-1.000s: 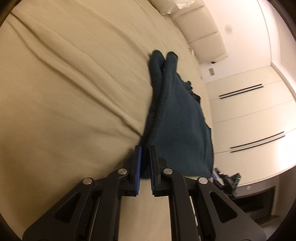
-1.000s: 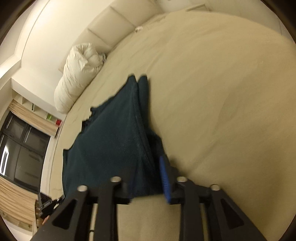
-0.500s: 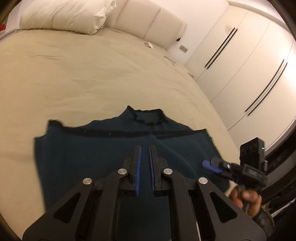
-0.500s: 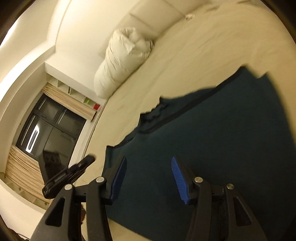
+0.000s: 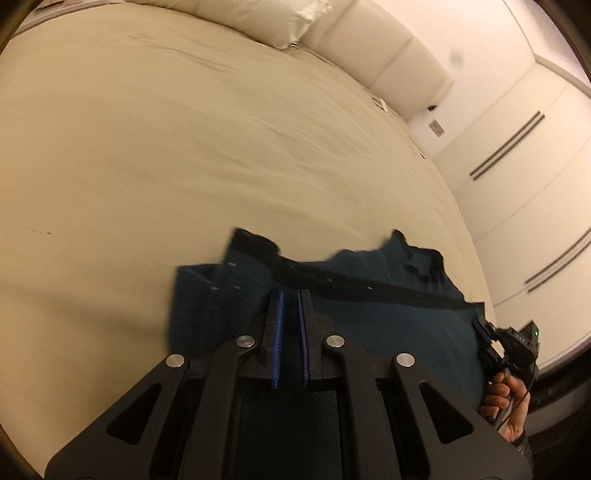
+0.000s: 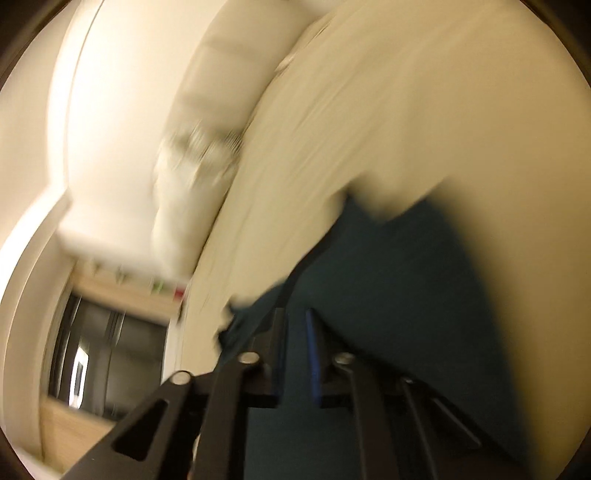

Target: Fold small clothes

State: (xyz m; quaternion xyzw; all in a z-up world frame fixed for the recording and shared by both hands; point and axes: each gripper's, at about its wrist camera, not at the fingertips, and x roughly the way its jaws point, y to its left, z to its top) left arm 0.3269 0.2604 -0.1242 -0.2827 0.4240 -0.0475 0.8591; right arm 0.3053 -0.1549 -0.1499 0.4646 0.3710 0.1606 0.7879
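One dark teal knit garment (image 5: 369, 332) lies spread on the beige bed (image 5: 184, 147), long axis across, collar pointing toward the one white pillow (image 5: 240, 14). Two grippers: left gripper (image 5: 290, 295) jaws pressed together, empty; right gripper (image 6: 295, 314) jaws closing, nothing visibly between.

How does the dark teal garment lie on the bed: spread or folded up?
Mostly spread: the garment lies flat on the bed, neckline showing.

The garment (image 5: 388, 332) beneath the left tool (image 5: 290, 295) was dark teal knitted cloth, matt and fuzzy. The bed sheet (image 5: 184, 147) beyond was smooth beige fabric. Tool arms were matt black plastic with ribbed blue pads (image 5: 277, 332) and bright metal rivets (image 5: 246, 341).
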